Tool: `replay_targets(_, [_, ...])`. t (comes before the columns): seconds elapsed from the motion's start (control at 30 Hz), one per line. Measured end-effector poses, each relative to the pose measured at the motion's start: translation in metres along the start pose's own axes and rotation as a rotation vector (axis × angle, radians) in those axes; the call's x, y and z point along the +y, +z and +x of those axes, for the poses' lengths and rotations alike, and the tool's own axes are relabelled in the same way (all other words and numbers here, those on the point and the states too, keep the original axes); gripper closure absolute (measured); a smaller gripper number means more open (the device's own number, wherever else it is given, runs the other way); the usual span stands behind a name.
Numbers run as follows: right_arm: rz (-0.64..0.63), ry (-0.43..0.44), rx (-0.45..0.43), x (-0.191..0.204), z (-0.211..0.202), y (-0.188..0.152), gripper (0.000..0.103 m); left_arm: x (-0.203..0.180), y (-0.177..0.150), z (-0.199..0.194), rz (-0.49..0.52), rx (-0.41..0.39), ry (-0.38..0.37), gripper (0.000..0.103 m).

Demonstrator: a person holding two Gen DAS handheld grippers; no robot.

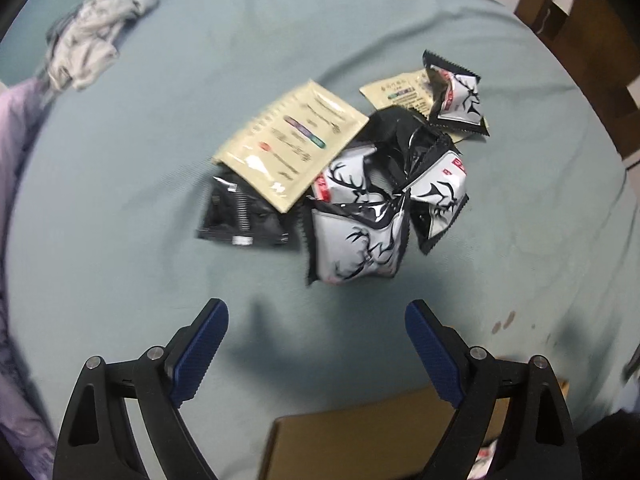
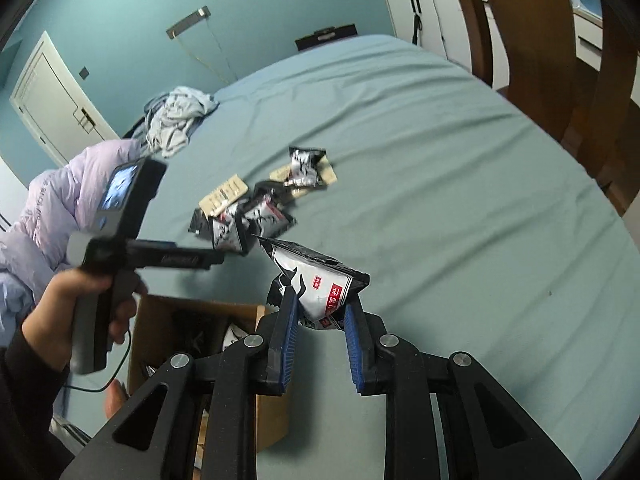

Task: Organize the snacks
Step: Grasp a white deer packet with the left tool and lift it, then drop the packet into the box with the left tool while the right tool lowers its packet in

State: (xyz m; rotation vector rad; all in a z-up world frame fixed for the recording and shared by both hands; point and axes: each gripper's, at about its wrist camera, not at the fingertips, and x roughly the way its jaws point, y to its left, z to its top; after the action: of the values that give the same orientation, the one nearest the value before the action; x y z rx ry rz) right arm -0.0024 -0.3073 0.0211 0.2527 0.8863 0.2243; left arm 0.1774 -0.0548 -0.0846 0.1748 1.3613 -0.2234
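On the bed (image 2: 440, 160) w/ the box (image 2: 168, 320) at its near edge, I've got one snack pack (image 2: 320, 284) clamped in my right gripper (image 2: 320, 312) for boxing next, left gripper (image 1: 316, 316) spread empty above the snack pile (image 1: 352, 184), needing a drop onto one pack.

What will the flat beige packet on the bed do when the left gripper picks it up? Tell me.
The beige packet looks thin and flat, so it will probably flop or bend. Its surface looks glossy, so it may slip between the pads. It leans on a black packet, so the open left gripper may nudge that too.
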Motion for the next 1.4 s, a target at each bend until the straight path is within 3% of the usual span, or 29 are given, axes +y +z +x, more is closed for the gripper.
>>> replay_targets(0.23, [-0.050,-0.028,-0.005,0.012,0.013,0.006,0.083,-0.004,0.029,0.024,-0.091,0.051,-0.072,0.012])
replay_targets(0.3, [-0.044,-0.037,-0.027,0.011,0.011,0.006,0.083,-0.006,0.033,0.035,-0.106,0.082,-0.108,0.024])
replay_targets(0.37, [-0.030,-0.035,-0.041,0.009,0.012,0.006,0.083,-0.009,0.032,0.037,-0.093,0.065,-0.082,0.028])
replay_targets(0.43, [-0.020,-0.028,-0.044,0.009,0.016,0.004,0.083,-0.019,0.028,0.032,-0.056,0.018,-0.045,0.051])
replay_targets(0.47, [-0.014,-0.022,-0.039,0.009,0.017,0.004,0.083,-0.020,0.026,0.029,-0.039,-0.003,-0.029,0.059])
replay_targets(0.5, [-0.010,-0.015,-0.032,0.008,0.019,0.003,0.083,-0.021,0.023,0.025,-0.030,-0.019,-0.033,0.061])
replay_targets(0.6, [-0.005,-0.010,-0.024,0.009,0.022,0.003,0.083,-0.020,0.011,0.013,-0.037,-0.053,-0.065,0.064])
replay_targets(0.73, [-0.021,-0.029,-0.028,0.012,0.022,0.003,0.083,-0.020,-0.011,-0.017,-0.015,-0.131,-0.042,0.065])
replay_targets(1.1, [-0.026,-0.022,-0.036,0.019,0.017,0.000,0.083,-0.011,-0.088,-0.107,0.048,-0.275,-0.147,0.064])
replay_targets(1.23, [-0.046,-0.032,-0.058,0.022,0.012,-0.004,0.083,-0.009,-0.131,-0.123,0.105,-0.396,-0.118,0.064])
replay_targets(1.4, [-0.118,-0.021,-0.081,0.038,0.007,-0.011,0.083,-0.004,-0.144,-0.117,0.086,-0.348,-0.159,0.063])
